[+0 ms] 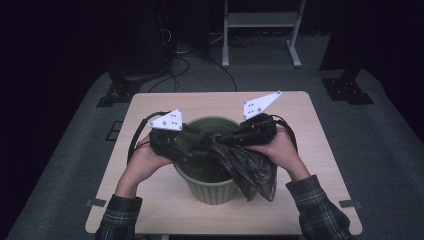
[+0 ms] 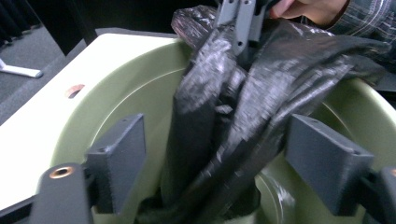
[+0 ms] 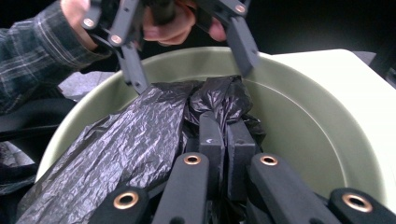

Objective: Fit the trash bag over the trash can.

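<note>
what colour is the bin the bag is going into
Pale green bin, holding a black plastic bag; the right gripper view shows it best.

A dim lab or studio: grey carpet (image 1: 380,145), tangled cables (image 1: 175,55), metal stand feet (image 1: 345,90) around a lone table (image 1: 300,107).

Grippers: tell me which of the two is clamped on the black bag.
The right gripper: its jaws pinch the black bag, while the left gripper stands open around it.

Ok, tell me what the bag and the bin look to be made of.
Black bag: thin plastic film, probably polyethylene; crinkled, with a glossy sheen on its folds. Green bin: likely moulded plastic; smooth matt inner wall, ribbed outside in the high view.
</note>
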A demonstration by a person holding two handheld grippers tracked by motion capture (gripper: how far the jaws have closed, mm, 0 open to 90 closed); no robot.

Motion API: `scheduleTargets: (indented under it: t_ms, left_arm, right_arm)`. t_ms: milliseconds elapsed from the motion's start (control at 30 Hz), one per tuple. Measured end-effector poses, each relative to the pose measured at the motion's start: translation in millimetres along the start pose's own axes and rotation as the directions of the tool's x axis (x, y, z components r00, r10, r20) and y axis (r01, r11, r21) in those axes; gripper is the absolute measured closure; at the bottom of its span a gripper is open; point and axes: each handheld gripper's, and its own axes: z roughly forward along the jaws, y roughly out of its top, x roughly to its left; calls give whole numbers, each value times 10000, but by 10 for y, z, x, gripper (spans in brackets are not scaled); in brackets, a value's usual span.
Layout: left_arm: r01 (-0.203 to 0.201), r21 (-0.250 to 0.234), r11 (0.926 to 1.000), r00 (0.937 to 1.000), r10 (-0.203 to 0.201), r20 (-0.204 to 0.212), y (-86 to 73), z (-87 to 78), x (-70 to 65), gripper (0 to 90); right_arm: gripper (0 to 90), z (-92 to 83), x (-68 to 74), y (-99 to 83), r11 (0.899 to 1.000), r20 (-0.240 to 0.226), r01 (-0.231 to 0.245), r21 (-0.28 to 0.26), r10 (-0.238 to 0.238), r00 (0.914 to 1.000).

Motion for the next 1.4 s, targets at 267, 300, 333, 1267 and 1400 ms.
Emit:
scheduleTargets:
  t_ms: [267, 300, 333, 1267, 1400]
  left_arm:
    - [-76, 345, 9994, 9971, 50, 765, 23, 45, -8, 652]
    - [-79, 417, 9991, 9976, 50, 695, 21, 39, -11, 743]
    - [-15, 474, 9989, 9983, -13, 585, 18, 32, -12, 789]
    - [714, 318, 9969, 9962, -697, -531, -98, -134, -15, 837]
    - [606, 359, 9975, 9971, -588, -481, -101, -146, -62, 834]
  right_arm:
    - [725, 23, 2, 13, 9999, 130, -129, -32, 130, 9998]
    - [678, 8, -7, 5, 9998, 243, -196, -18, 196, 9995]
    - [632, -14, -11, -7, 9997, 394, -241, -44, 243, 9989]
    - [647, -699, 225, -556, 9818, 787, -1554, -1096, 1644, 9832]
    - [888, -638, 221, -593, 9902, 1345, -1211, -691, 1296, 9824]
